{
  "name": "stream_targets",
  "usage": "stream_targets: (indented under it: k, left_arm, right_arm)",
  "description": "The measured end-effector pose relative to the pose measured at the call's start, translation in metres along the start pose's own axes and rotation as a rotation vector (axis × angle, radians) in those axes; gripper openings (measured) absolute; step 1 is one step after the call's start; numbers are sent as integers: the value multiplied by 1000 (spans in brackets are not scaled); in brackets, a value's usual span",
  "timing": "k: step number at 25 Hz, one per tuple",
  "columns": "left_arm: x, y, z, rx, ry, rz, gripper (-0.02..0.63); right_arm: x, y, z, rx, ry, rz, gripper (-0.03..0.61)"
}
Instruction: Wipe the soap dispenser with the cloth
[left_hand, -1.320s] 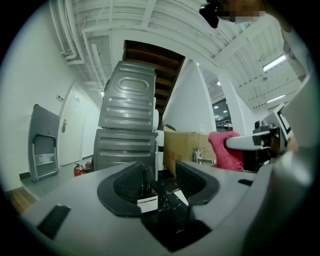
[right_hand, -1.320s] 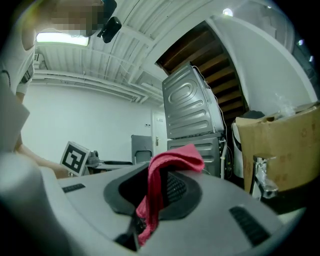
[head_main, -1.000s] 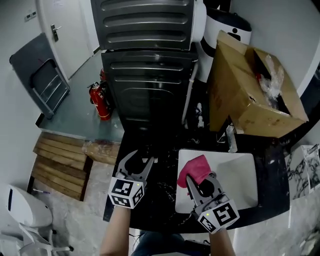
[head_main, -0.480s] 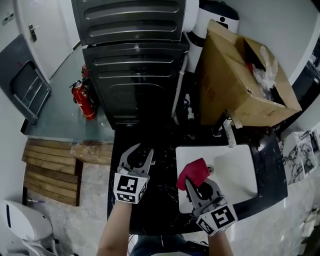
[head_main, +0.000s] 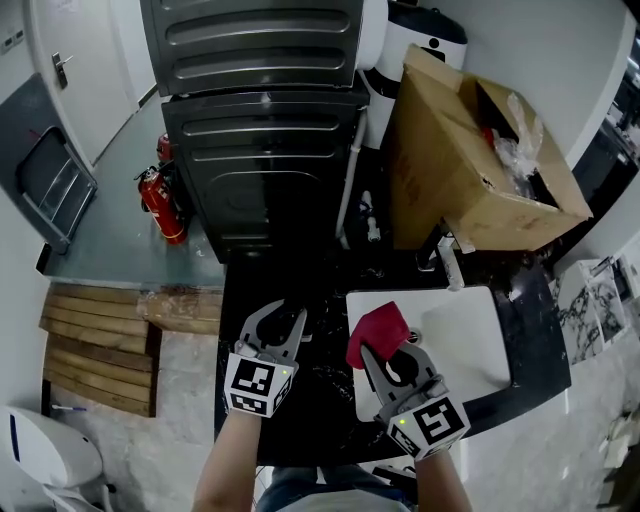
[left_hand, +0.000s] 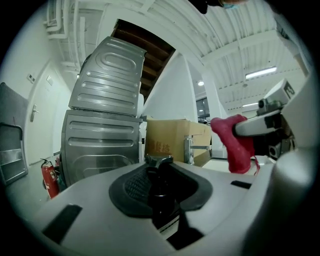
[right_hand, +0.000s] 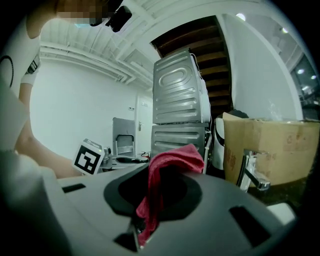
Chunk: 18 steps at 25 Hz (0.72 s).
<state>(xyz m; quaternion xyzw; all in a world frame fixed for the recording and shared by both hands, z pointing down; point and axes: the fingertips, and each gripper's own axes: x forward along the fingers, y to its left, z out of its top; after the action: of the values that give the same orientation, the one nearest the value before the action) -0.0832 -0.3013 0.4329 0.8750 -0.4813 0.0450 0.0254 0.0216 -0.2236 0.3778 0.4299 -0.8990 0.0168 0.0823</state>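
On the black bench (head_main: 330, 285), the left hand-held gripper (head_main: 277, 318) has just been closing and now clasps, jaws partway in, the dark soap dispenser (left_hand: 161, 192) standing upright between them. The right hand-held gripper (head_main: 386, 352), just to its right, pinches the red cloth (head_main: 376, 328). It seems best to hold the bottle steady, then sweep the cloth's loose fold around its sides.
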Motion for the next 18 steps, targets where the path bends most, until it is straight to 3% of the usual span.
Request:
stream_targets:
  k: [6, 11, 18]
  left_arm:
    - [-25, -44, -4, 19, 0, -99, 94]
    - [-36, -71, -5, 40, -2, -170, 94]
    - [-43, -77, -6, 83, 3, -193, 94]
  right_arm:
    - [0, 5, 15, 26, -57, 33, 51]
    - [6, 26, 31, 45, -84, 153, 51]
    - [34, 71, 23, -110, 26, 307, 51]
